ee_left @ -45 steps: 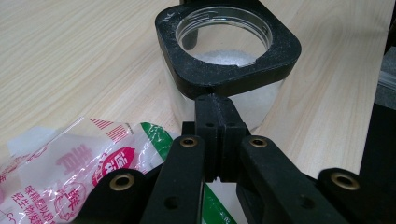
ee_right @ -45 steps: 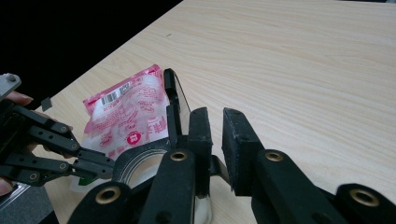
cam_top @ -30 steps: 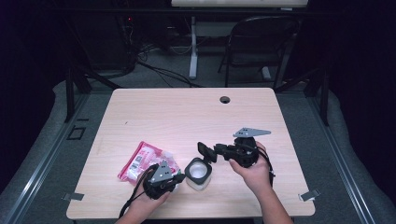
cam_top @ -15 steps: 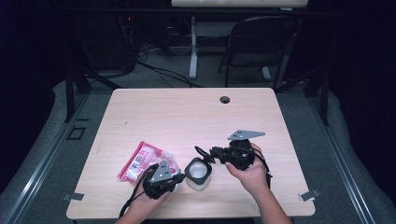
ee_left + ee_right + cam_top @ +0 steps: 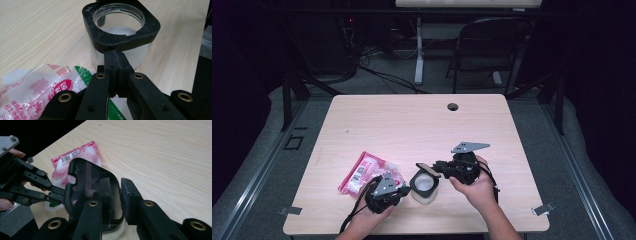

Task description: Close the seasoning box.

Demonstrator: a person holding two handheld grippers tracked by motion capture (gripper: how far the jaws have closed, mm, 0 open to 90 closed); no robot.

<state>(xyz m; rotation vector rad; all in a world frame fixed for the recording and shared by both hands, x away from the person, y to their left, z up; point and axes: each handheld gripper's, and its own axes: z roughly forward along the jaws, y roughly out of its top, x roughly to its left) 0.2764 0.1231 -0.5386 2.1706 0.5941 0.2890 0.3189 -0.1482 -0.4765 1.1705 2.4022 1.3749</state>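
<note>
A clear jar [image 5: 425,187] with a black square collar [image 5: 150,27] and white powder inside stands near the table's front edge. My left gripper [image 5: 407,189] [image 5: 117,58] is shut, and its joined tips rest against the jar wall just under the collar. The jar's black-framed clear lid [image 5: 424,167] [image 5: 85,182] is tilted up over the jar. My right gripper [image 5: 436,168] [image 5: 116,186] is shut on the lid's edge. A red and white food packet [image 5: 367,172] [image 5: 32,92] [image 5: 72,157] lies left of the jar, partly under the left gripper [image 5: 53,196].
The wooden table [image 5: 412,125] has a round cable hole [image 5: 453,107] at its far middle. A folding chair [image 5: 492,45] and cables stand on the floor beyond it. The jar sits close to the table's front edge.
My right gripper has drifted slightly left and toward the near edge with the lid. The left gripper, jar and packet have stayed put.
</note>
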